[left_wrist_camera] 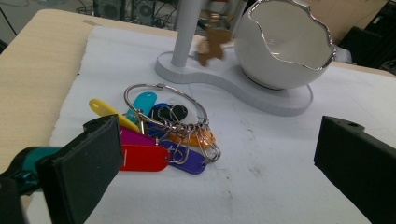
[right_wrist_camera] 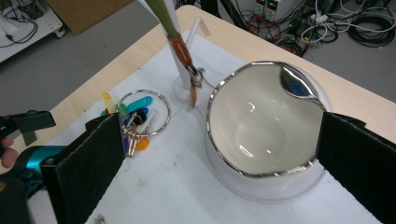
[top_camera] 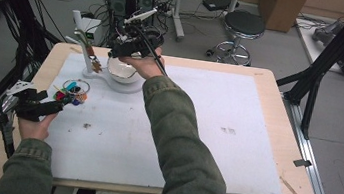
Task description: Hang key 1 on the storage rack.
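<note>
Meanwhile, the right hand-held gripper hovers open over the egg-shaped bowl at the bench's eleven o'clock; the left hand-held gripper, jaws apart, faces the key ring at nine o'clock. A careless descent could tip the bowl's stand. White matting covers the bench; cables litter the floor.

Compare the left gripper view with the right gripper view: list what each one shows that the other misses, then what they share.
Left gripper view alone: the red tag and purple tag lying flat in the bunch, and the full white stand base under the bowl.

Right gripper view alone: the bowl's bare inside, the green-and-orange piece hanging on the post, and the left gripper at the frame's edge.

Both: the key ring, the egg-shaped bowl, the white mat.
</note>
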{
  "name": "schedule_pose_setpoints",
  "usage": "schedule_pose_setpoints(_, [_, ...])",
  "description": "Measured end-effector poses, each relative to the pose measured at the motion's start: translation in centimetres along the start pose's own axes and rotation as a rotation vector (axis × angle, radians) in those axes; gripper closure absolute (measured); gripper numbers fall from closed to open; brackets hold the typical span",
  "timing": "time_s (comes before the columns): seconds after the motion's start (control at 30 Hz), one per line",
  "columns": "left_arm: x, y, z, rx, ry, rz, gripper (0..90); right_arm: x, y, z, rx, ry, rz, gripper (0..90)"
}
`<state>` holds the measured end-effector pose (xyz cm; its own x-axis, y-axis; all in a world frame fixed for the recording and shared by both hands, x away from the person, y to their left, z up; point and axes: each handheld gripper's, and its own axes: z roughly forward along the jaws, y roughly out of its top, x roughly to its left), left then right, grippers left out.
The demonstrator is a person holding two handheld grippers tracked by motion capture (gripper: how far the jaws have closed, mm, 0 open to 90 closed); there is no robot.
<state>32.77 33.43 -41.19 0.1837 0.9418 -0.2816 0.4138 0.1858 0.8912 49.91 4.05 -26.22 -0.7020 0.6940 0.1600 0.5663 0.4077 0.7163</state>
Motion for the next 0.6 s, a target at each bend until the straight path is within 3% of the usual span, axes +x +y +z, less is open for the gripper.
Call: schedule_pose_setpoints(0.6, [-0.1,0.0,0.0,0.003,0.004,0.001,1.7,-2.0,-2.8,-4.0,-0.024,-0.015,-0.016,0.6])
